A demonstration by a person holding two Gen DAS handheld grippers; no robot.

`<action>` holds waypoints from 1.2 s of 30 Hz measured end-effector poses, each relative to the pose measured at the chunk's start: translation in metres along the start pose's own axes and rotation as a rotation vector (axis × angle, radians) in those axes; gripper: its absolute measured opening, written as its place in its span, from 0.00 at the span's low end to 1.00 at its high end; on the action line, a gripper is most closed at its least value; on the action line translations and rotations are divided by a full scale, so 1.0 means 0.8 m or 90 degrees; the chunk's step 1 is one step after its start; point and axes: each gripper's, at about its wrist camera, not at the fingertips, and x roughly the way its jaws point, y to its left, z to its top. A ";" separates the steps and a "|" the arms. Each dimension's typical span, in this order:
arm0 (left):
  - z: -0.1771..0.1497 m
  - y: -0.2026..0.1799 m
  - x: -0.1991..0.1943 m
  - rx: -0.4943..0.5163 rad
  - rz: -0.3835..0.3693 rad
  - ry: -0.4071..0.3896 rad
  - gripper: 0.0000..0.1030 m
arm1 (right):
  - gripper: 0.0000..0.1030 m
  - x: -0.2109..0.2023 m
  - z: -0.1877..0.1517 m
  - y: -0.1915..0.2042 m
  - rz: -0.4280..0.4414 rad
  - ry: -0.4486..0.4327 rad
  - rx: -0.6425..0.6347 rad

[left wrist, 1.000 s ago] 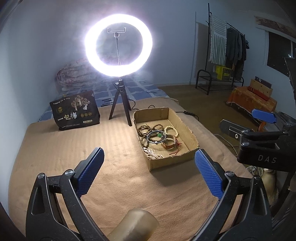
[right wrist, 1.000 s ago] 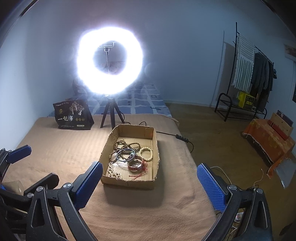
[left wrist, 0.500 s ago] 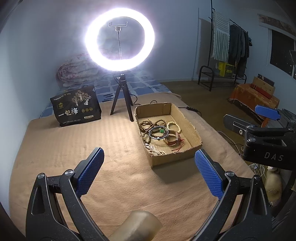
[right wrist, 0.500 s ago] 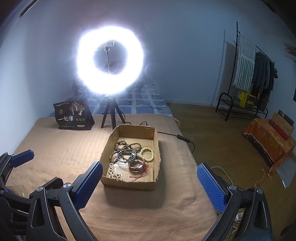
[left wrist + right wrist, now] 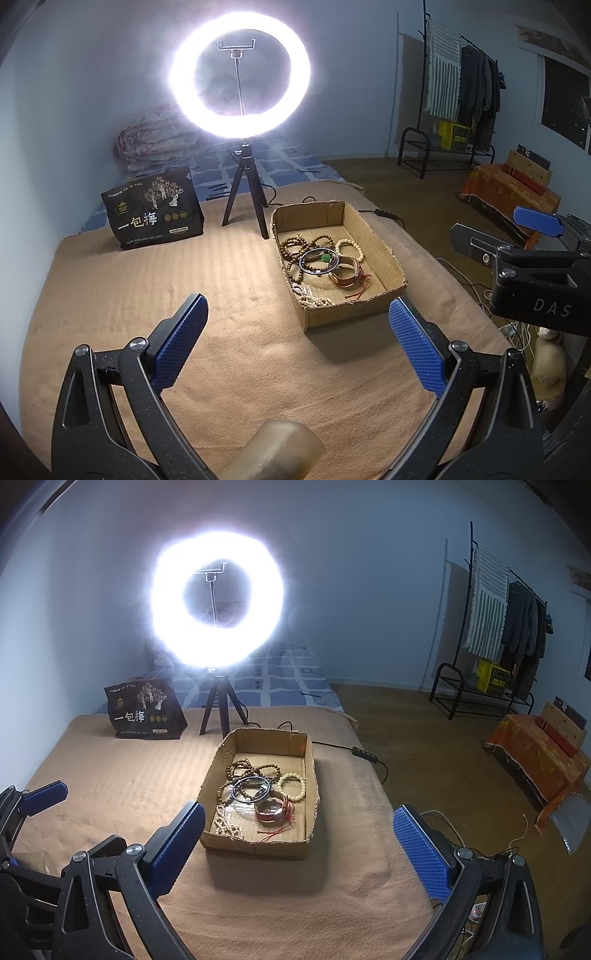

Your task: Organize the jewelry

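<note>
Both tongs (image 5: pixel 297 341) (image 5: pixel 299 847) agape, jewelry (image 5: pixel 258 797) boxed

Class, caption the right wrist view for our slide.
Open right gripper faces a cardboard box of beaded bracelets.

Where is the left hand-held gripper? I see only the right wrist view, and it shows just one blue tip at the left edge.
Observer: The left hand-held gripper is open with nothing between its fingers, above the blanket. The box lies ahead, slightly to its right.
Operator: Is anything green in the box? I see only a shine there.
Observer: Yes, a green stone sits near the middle of the bracelets.
Operator: What is behind the ring light? The glare hides it from me.
Observer: A rolled quilt lies against the wall.
</note>
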 end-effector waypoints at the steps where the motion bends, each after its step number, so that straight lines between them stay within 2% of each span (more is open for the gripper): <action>1: 0.000 0.000 0.000 0.000 0.003 -0.002 0.97 | 1.00 0.001 0.000 0.000 0.000 0.000 0.000; 36: -0.001 0.001 -0.006 0.002 0.034 -0.019 0.97 | 1.00 0.013 -0.007 -0.009 -0.004 0.021 0.017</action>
